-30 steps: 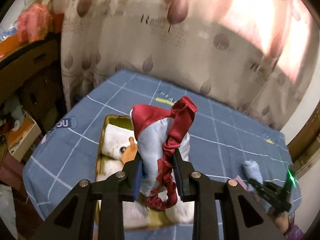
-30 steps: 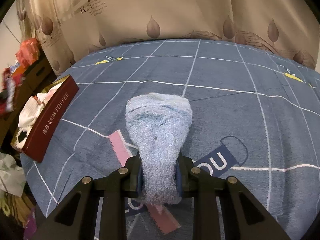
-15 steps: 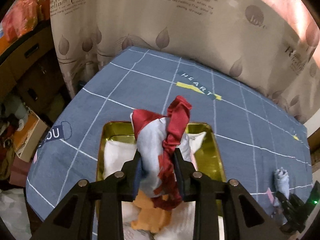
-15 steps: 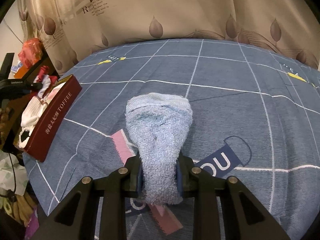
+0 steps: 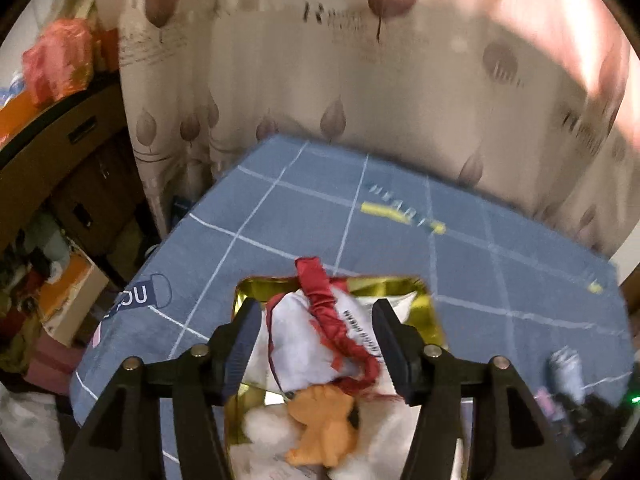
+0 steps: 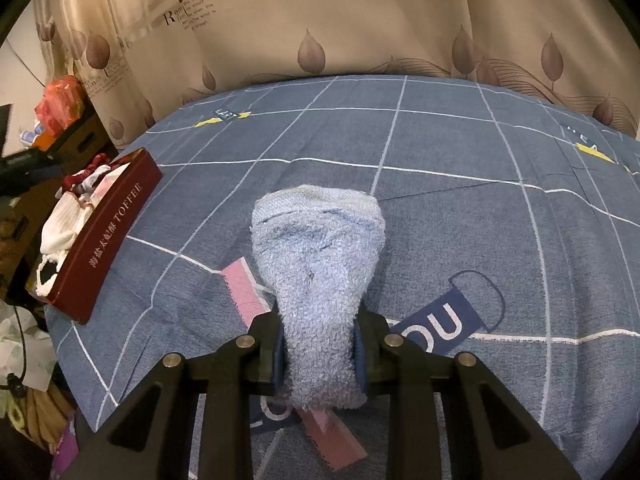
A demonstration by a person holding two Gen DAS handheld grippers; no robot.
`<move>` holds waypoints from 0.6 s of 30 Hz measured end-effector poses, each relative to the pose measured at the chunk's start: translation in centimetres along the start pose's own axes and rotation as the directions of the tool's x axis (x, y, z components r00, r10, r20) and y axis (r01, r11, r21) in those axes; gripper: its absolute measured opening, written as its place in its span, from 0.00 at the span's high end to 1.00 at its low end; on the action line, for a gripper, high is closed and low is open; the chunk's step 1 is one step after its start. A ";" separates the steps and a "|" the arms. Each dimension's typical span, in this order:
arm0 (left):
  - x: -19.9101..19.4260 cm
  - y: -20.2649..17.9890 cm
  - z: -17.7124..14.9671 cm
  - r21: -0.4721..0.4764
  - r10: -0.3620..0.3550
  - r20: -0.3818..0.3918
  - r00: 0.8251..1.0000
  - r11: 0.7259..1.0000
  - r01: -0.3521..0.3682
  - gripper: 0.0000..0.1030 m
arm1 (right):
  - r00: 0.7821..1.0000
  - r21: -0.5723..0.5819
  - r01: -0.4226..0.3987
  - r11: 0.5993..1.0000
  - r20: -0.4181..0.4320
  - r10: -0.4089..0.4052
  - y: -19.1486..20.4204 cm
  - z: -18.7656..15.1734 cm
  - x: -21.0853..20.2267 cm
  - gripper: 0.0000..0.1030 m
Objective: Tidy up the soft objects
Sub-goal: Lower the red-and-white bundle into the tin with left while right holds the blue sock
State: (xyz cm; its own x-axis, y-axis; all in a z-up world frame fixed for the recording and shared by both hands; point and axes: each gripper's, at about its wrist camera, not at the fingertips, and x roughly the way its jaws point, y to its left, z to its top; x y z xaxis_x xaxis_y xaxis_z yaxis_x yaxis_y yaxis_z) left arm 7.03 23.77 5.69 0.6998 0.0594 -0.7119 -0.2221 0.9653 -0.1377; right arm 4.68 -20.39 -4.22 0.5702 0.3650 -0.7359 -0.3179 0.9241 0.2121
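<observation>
Red-and-white pouch (image 5: 316, 340) lay in the tin (image 5: 430, 312) between spread left fingers (image 5: 240, 344); right fingers (image 6: 276, 356) gripped the unplaced blue towel (image 6: 318, 264)

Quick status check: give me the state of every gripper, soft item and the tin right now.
left gripper: open, fingers apart either side of the pouch
right gripper: shut on blue towel
red-and-white pouch: released, lying in the tin
blue towel: rolled, gripped at its near end
toffee tin: open, lidless, holding soft items
orange plush: in the tin
</observation>
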 end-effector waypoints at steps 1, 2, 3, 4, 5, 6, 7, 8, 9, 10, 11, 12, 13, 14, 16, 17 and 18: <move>-0.5 -0.1 0.1 -0.001 -0.008 0.004 1.000 1.000 0.008 0.39 | 1.000 0.000 0.001 1.000 -0.001 -0.001 0.0 0.0 0.0 0.76; -1.0 -0.1 0.0 -0.003 -0.003 0.003 1.000 1.000 0.003 0.39 | 1.000 0.001 0.001 1.000 -0.002 -0.001 0.0 0.0 0.1 0.76; -1.9 0.1 -0.2 -0.018 0.007 0.012 1.000 1.000 -0.007 0.39 | 1.000 0.001 -0.001 1.000 -0.001 0.001 0.0 0.0 0.0 0.76; -2.8 0.3 -0.6 -0.038 0.006 0.029 1.000 0.999 -0.005 0.39 | 1.000 0.004 -0.003 1.000 -0.002 0.003 0.0 0.0 0.1 0.76; -3.9 0.6 -1.2 -0.064 0.000 0.048 0.999 0.998 0.003 0.39 | 1.000 0.006 -0.005 1.000 -0.004 0.005 0.0 0.1 0.0 0.76; -5.0 0.9 -2.0 -0.094 -0.001 0.058 0.998 0.996 0.006 0.39 | 1.000 0.008 -0.008 1.000 -0.007 0.008 0.0 0.1 0.0 0.76; -5.8 1.1 -2.8 -0.116 0.001 0.061 0.998 0.993 0.007 0.39 | 1.000 0.010 -0.010 1.000 -0.009 0.010 -0.1 0.1 0.0 0.76; -6.7 1.4 -3.9 -0.142 0.003 0.066 0.998 0.990 0.006 0.39 | 1.000 0.014 -0.012 1.000 -0.011 0.013 -0.2 0.2 0.0 0.76; -7.5 1.6 -5.0 -0.161 0.004 0.069 0.998 0.987 0.007 0.39 | 1.000 0.018 -0.015 1.000 -0.014 0.015 -0.3 0.2 -0.1 0.76; -8.3 1.8 -6.4 -0.177 0.005 0.070 0.998 0.984 0.007 0.38 | 1.000 0.025 -0.020 0.999 -0.016 0.020 -0.3 0.3 -0.2 0.76; -9.0 2.0 -7.8 -0.187 0.011 0.066 0.998 0.982 0.002 0.38 | 0.999 0.036 -0.031 0.999 -0.017 0.031 -0.4 0.3 -0.3 0.76; -9.5 2.1 -8.8 -0.192 0.021 0.061 0.998 0.981 -0.009 0.38 | 0.999 0.050 -0.049 0.998 -0.017 0.050 -0.3 0.3 -0.5 0.76; -10.0 2.3 -10.1 -0.195 0.039 0.056 0.998 0.980 -0.028 0.38 | 0.998 0.054 -0.062 0.997 -0.016 0.063 -0.1 0.3 -0.8 0.76; -10.5 2.4 -11.3 -0.200 0.057 0.053 0.997 0.979 -0.045 0.38 | 0.997 0.053 -0.070 0.996 -0.014 0.070 0.1 0.4 -1.0 0.76; -11.1 3.0 -13.3 -0.216 0.069 0.041 0.997 0.975 -0.058 0.38 | 0.995 0.044 -0.096 0.994 -0.009 0.097 1.2 0.6 -1.7 0.76; -11.4 3.2 -14.2 -0.227 0.077 0.037 0.996 0.972 -0.067 0.38 | 0.992 0.039 -0.123 0.992 -0.003 0.123 2.0 0.8 -2.2 0.76; -11.5 3.5 -14.9 -0.239 0.086 0.035 0.996 0.968 -0.076 0.38 | 0.989 0.034 -0.151 0.988 0.003 0.151 2.9 1.0 -2.7 0.76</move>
State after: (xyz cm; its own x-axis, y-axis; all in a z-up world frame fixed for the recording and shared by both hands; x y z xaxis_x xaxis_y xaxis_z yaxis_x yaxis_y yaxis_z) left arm -11.94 22.67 3.16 0.7016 0.1516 -0.6962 -0.4300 0.8693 -0.2440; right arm 2.98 -18.60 -0.94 0.5182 0.5004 -0.6936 -0.3743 0.8619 0.3421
